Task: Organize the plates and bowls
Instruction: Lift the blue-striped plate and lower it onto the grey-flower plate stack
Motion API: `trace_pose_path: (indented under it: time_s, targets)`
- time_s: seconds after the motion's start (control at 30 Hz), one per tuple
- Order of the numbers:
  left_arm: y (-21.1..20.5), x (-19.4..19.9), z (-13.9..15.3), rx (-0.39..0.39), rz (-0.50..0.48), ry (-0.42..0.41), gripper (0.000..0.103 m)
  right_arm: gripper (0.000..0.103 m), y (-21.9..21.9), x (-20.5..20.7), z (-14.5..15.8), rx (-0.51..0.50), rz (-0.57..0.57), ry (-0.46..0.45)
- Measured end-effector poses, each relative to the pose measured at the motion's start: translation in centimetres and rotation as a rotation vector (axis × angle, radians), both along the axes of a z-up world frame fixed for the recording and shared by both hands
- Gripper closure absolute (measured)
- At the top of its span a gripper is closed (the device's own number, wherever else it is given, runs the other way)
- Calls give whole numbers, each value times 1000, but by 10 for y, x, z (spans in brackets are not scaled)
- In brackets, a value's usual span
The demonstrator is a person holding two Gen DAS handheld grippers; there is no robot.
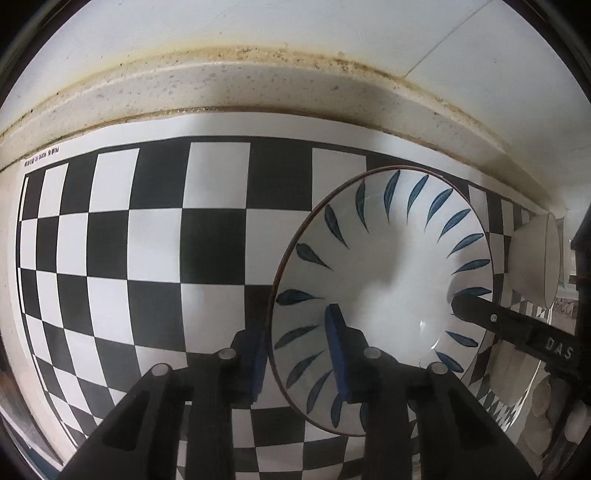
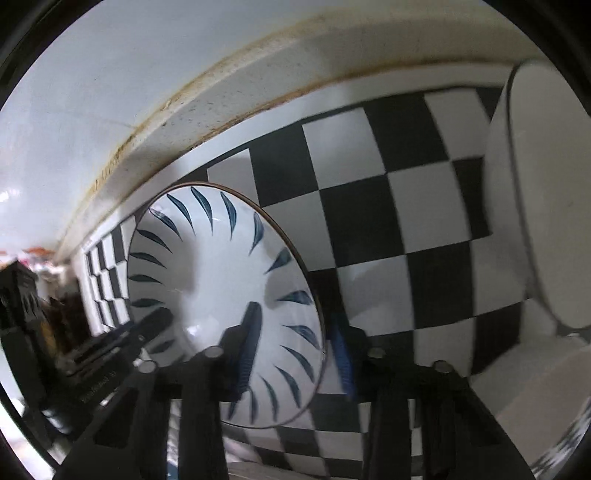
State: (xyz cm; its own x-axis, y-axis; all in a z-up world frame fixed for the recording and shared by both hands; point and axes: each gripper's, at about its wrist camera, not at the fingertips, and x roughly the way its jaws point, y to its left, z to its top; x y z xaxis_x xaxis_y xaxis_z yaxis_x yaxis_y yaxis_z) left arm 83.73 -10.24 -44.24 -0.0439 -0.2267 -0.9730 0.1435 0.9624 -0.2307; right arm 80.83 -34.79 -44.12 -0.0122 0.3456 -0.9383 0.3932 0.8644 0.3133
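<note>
Both the left gripper (image 1: 301, 363) and right gripper (image 2: 295, 350) are straddling opposite rims of the white, blue-leaf-patterned ceramic bowl (image 1: 384, 280) over the black-and-white checkerboard mat (image 1: 147, 240), jaws clamped; uneven lifting is risking slippage

A black-and-white checkerboard sheet (image 1: 155, 240) covers the counter. Just behind the sheet runs a speckled stone upstand (image 1: 258, 88) with a stained, yellowed seam, and above that a white tiled wall (image 1: 295, 26).
</note>
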Motion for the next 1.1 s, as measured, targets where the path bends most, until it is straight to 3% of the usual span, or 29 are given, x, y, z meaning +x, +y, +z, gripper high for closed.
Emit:
trace_pose_path:
  time_s: [0.07,0.63,1.1]
  targets:
    - [0,-2,1,3,1,-10,77,82,0,-1,2,-36,13,0]
    - [-15,-36,48,32,-15,-112,77,88,1,-34,42,-20,71,-74]
    - [5,-102,126,9,-51,-233,77,89,10,-117,135,-20,115,-227]
